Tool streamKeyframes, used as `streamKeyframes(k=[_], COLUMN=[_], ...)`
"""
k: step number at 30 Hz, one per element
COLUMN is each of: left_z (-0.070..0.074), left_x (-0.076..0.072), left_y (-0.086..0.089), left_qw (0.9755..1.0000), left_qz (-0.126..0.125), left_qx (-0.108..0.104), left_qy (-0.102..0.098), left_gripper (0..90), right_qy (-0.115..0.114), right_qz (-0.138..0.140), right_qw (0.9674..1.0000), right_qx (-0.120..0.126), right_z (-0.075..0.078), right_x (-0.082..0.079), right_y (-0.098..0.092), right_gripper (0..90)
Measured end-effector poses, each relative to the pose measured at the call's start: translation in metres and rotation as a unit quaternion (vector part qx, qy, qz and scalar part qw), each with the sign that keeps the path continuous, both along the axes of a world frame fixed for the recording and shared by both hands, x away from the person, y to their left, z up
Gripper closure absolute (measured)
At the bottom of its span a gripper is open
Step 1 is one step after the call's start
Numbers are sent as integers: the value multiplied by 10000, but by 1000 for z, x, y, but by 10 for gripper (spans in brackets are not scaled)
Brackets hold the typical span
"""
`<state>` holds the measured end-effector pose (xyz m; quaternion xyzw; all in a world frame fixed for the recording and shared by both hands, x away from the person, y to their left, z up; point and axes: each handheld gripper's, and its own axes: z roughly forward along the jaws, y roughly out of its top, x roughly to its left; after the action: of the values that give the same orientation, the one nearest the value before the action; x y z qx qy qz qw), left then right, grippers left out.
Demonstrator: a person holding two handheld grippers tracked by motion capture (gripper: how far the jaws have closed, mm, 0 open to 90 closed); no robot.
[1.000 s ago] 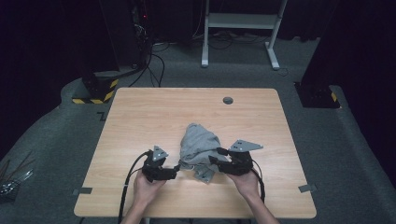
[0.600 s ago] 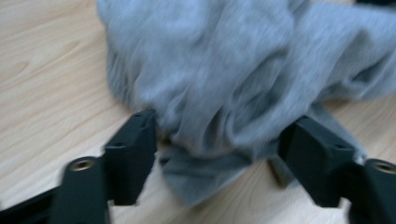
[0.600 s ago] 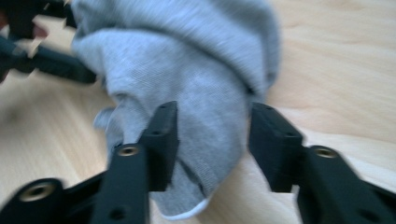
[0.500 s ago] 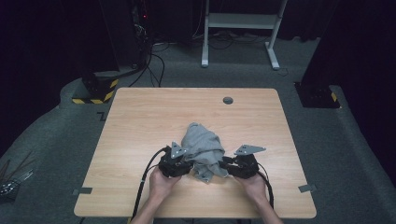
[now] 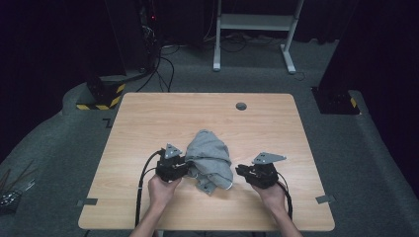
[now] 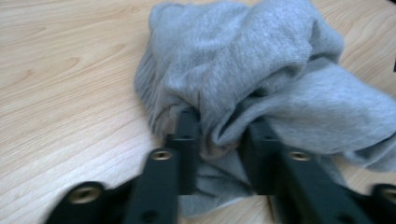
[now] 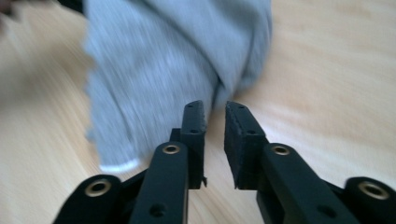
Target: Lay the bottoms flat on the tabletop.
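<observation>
A crumpled grey knit garment lies on the pale wooden desk. The left gripper has just been closing, and its black fingers pinch a fold of the fabric. The right gripper (just beside the cloth's edge) has fingers nearly together, nothing between them.

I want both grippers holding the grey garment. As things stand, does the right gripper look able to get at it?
Probably yes. The right gripper sits just beside the grey garment with bare table between them, its jaws nearly together with nothing between them. The left gripper already pinches a fold on the far side, out of its way.
</observation>
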<state>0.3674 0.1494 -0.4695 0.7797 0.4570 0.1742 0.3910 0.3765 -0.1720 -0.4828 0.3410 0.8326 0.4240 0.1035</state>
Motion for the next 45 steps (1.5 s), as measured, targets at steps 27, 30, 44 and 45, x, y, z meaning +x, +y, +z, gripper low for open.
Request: streamKeyframes(k=[27, 30, 44, 45], left_z=[-27, -21, 0, 2], left_x=[-40, -47, -28, -28], left_y=[-44, -39, -41, -40], left_qw=[9913, 9919, 9955, 9957], left_qz=[-1168, -1153, -919, -905], left_qx=[566, 524, 249, 200], left_qy=[216, 57, 9, -1], left_gripper=[530, 292, 820, 829], right_qy=[130, 160, 133, 153], right_qz=[415, 335, 226, 240], right_qw=[9990, 9992, 9995, 9995], right_qx=[132, 120, 153, 167], right_z=[-9, -9, -17, -21], right_x=[0, 0, -11, -15], right_y=[74, 74, 60, 55], right_gripper=[684, 674, 592, 598])
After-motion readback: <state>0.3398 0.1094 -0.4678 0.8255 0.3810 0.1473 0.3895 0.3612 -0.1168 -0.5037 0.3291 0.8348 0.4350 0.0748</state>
